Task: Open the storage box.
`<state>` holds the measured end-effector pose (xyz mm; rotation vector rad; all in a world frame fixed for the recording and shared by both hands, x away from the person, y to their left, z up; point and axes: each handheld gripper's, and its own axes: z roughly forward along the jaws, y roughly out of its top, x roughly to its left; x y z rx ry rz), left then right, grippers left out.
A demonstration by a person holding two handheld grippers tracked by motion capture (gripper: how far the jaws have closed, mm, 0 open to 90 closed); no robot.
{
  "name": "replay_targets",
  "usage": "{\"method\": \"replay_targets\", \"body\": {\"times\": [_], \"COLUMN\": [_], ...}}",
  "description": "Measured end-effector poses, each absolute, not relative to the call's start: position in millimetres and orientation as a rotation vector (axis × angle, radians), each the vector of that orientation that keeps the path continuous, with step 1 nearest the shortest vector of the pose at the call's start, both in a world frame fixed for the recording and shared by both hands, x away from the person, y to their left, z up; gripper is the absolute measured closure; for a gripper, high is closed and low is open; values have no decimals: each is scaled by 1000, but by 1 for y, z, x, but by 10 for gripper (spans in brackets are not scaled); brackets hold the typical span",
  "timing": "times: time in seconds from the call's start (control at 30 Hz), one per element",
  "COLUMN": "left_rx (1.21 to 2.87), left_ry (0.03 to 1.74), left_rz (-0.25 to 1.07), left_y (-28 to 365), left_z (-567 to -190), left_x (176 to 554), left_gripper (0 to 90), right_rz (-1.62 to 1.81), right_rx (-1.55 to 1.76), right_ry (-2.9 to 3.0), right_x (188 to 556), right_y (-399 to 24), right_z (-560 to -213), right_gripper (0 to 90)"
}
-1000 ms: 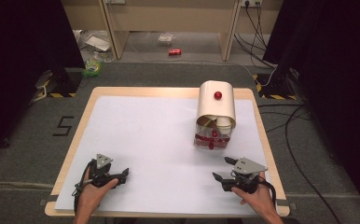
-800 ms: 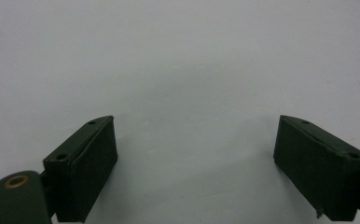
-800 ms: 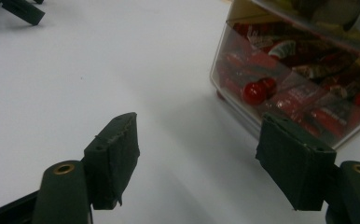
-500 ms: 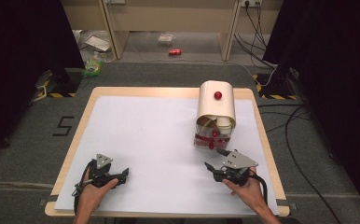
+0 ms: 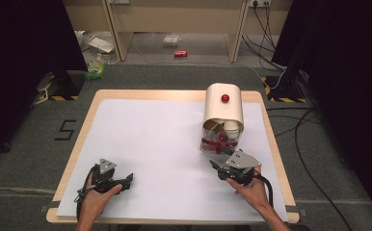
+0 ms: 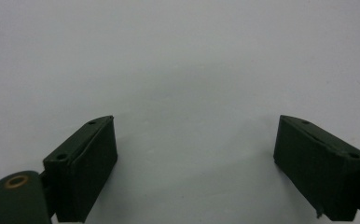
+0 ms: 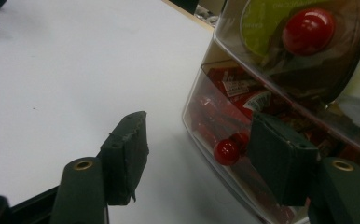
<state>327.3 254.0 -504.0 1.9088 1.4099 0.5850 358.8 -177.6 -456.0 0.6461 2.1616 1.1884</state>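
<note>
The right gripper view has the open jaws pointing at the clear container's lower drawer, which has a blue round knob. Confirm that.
Not quite: the knob on the lower drawer is red, not blue, as the right gripper view shows. The rest holds: the right gripper has its jaws open, nothing between them, and points at the clear container. Those jaws have just been closing.

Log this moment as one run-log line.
left hand-held gripper: open, nothing between jaws | right hand-held gripper: jaws closing, open around lower red knob, untouched | clear dispenser: on table
</note>
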Motion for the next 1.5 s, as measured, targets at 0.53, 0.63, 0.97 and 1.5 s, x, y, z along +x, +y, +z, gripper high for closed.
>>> {"method": "replay_targets", "body": {"times": [0.53, 0.63, 0.97, 1.5], "left_rx": [1909, 1910, 1911, 1911], "left_ry": [1410, 1411, 1411, 1410], "left_rz": [585, 585, 586, 586], "left_y": [254, 254, 254, 254], "left_z": [-504, -504, -504, -504], "left_x": [327, 327, 327, 327], "left_gripper": [123, 123, 123, 122], "right_rz": [1111, 1092, 1029, 1059], "right_rx": [551, 532, 428, 432], "right_ry": [2131, 2123, 2111, 2148], "right_x": [363, 366, 372, 373], "right_y": [-167, -166, -163, -164], "right_z": [-457, -457, -461, -459], "right_gripper": [426, 426, 431, 421]}}
